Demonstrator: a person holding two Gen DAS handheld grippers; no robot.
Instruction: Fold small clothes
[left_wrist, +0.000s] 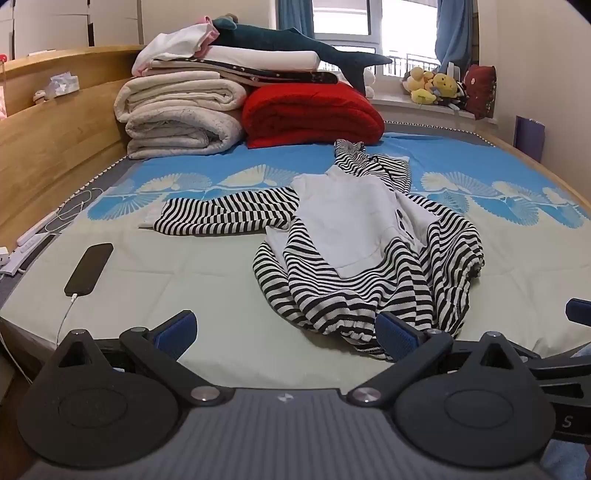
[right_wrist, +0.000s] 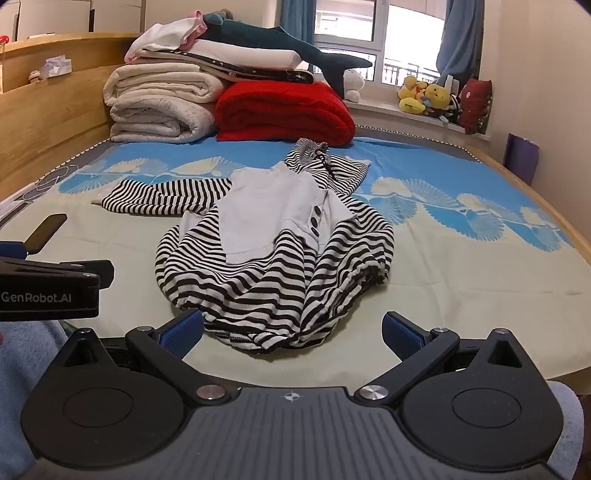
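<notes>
A small black-and-white striped hooded garment with a light grey front panel (left_wrist: 354, 236) lies crumpled on the bed, one sleeve stretched out to the left. It also shows in the right wrist view (right_wrist: 273, 236). My left gripper (left_wrist: 286, 334) is open and empty, just before the garment's near hem, which lies by its right finger. My right gripper (right_wrist: 293, 334) is open and empty, with the near hem lying between its fingers. The left gripper's body shows at the left edge of the right wrist view (right_wrist: 48, 280).
The bed sheet (left_wrist: 184, 280) is pale green and blue. A black phone on a white cable (left_wrist: 89, 268) lies at the left. Folded white blankets (left_wrist: 177, 114) and a red quilt (left_wrist: 314, 114) are stacked at the head. A wooden headboard (left_wrist: 55, 155) runs along the left.
</notes>
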